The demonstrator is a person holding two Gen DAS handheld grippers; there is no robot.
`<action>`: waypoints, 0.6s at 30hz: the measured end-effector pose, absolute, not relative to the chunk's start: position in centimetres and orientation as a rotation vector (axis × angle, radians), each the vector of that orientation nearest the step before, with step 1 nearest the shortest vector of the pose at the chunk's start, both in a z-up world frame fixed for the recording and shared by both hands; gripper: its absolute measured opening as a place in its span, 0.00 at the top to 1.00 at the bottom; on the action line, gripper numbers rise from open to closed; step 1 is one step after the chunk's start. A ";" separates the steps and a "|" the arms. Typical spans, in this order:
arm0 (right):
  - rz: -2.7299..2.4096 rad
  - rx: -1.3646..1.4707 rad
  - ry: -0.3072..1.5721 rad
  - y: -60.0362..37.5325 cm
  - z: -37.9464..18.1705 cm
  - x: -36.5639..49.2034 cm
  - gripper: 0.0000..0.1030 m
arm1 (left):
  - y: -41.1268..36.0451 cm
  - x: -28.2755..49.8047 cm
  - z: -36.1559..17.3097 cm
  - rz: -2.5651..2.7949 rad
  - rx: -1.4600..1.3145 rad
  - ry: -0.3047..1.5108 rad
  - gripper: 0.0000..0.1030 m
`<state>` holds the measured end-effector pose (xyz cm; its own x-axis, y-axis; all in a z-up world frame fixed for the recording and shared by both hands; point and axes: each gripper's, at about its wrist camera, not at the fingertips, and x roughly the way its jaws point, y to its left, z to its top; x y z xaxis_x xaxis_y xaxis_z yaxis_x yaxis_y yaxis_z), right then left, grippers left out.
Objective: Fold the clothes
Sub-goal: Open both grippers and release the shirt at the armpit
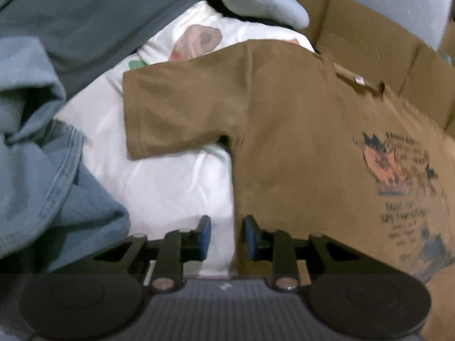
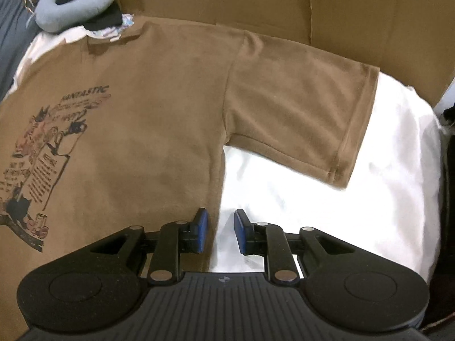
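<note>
Left tool (image 1: 224, 237) low over the side seam of the brown T-shirt (image 1: 298, 142), blue pads apart, gripping nothing. Right tool (image 2: 220, 234) likewise low at the opposite side seam, pads apart, empty. T-shirt spread flat, print up, on a white sheet (image 2: 312, 199); long axis from hem near the tools to collar at 12 o'clock; sleeves out at 9 and 3 o'clock. Cardboard (image 2: 355, 14) beyond. Blue clothes (image 1: 42, 156) at 9 o'clock of left view.
</note>
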<state>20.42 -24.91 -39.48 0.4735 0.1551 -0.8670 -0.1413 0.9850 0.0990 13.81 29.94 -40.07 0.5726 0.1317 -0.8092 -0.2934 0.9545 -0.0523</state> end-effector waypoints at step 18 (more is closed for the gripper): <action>-0.049 0.249 0.948 -32.0 -37.1 22.0 0.60 | 37.2 15.7 -37.9 0.500 -0.446 0.744 0.54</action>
<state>21.99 -32.03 -37.10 0.5842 0.0679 -0.8087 0.1501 0.9703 0.1899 15.67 37.19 -37.93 0.6310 0.2678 -0.7281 -0.5726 0.7940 -0.2042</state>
